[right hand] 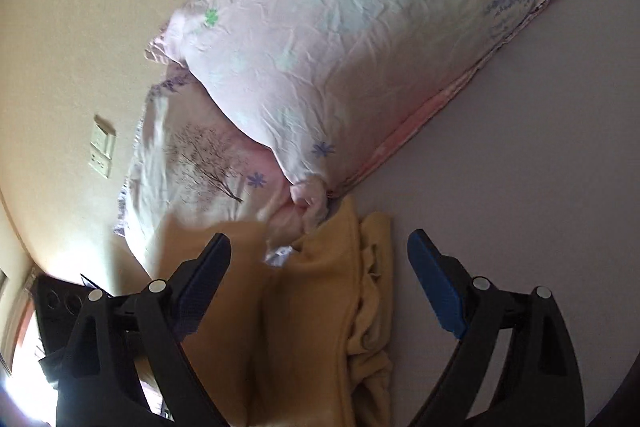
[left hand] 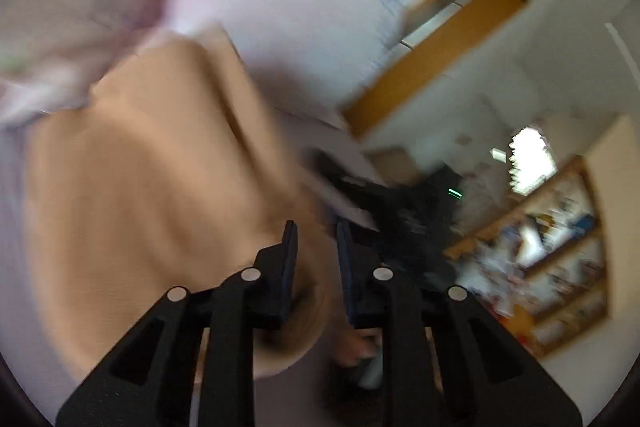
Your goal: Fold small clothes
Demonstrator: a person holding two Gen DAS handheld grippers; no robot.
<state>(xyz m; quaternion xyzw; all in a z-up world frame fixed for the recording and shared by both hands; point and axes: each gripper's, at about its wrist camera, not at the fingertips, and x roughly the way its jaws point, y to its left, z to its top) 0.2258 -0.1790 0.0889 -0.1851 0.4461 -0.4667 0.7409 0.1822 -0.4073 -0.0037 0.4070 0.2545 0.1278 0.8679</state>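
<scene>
Left wrist view, garment: a tan soft-knit piece of clothing (left hand: 160, 187) fills the left and centre of the frame, heavily blurred, with a fold running between the fingers.
Left wrist view, claw: the left gripper (left hand: 316, 231) has its two black fingers drawn close with only a narrow gap; tan cloth sits in that gap, but blur hides whether it is pinched, so I cannot tell.
Left wrist view, surroundings: only here appear a wooden bookshelf crowded with items (left hand: 552, 267) at lower right and an orange-brown wooden frame (left hand: 448, 55) at upper right.
Left wrist view, bedding: a pale pink floral pillow (left hand: 280, 7) smears across the top.

Right wrist view, garment: the tan clothing (right hand: 320, 307) lies bunched in long folds at lower centre on a grey-lilac bed sheet (right hand: 520, 167).
Right wrist view, claw: the right gripper (right hand: 320, 247) is spread wide, blue-padded fingers on either side of the cloth, holding nothing.
Right wrist view, bedding: the pillow (right hand: 340, 47) is sharp here, its corner just above the garment.
Right wrist view, wall: a white wall socket plate (right hand: 102, 147) at left, seen only here.
</scene>
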